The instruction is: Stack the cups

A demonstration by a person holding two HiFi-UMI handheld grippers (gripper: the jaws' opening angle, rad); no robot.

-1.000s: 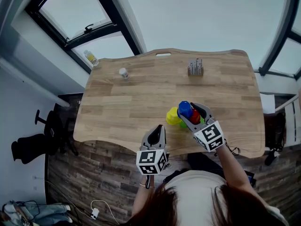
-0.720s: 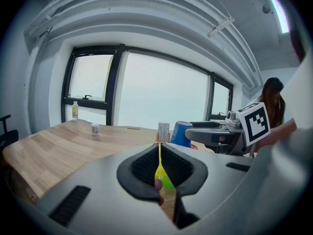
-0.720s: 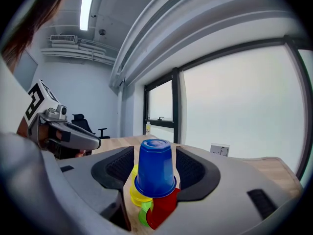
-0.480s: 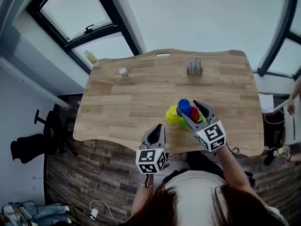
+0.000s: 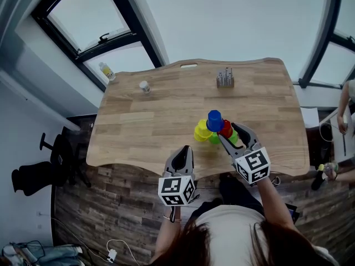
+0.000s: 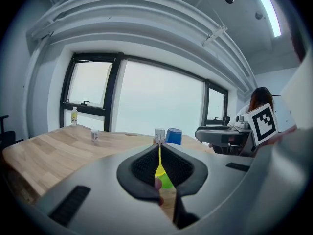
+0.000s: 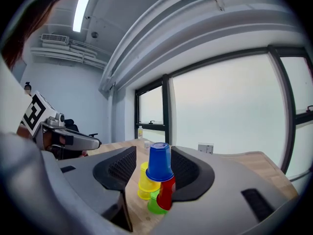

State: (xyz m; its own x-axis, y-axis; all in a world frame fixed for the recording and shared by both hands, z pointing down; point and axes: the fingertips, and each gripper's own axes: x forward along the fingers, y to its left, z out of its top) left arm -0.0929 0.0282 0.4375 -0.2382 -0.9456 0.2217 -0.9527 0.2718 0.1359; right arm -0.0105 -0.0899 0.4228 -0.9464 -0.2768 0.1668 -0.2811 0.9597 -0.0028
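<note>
Four upturned cups form a small pile near the table's front edge. The blue cup [image 5: 215, 119] [image 7: 160, 161] stands on top, resting on the yellow cup [image 5: 201, 131] [image 7: 144, 182] and the red cup [image 5: 226, 128] [image 7: 167, 193], with the green cup [image 5: 214, 139] [image 7: 155, 204] at the front. My right gripper [image 5: 235, 136] [image 7: 157, 174] is open just short of the pile. Its jaws have just been closing a little, and the pads touch no cup. My left gripper [image 5: 182, 158] [image 6: 160, 166] is shut and empty, off the table's front edge, left of the pile.
A grey block holder [image 5: 224, 79] and a small white bottle [image 5: 145, 86] stand far back on the wooden table [image 5: 144, 126]. Another bottle [image 5: 103, 69] sits on the window sill. A person [image 5: 346, 101] is at the right edge.
My right gripper has drawn back from the blue cup toward me, leaving it standing on the pile. The left gripper has hardly shifted.
</note>
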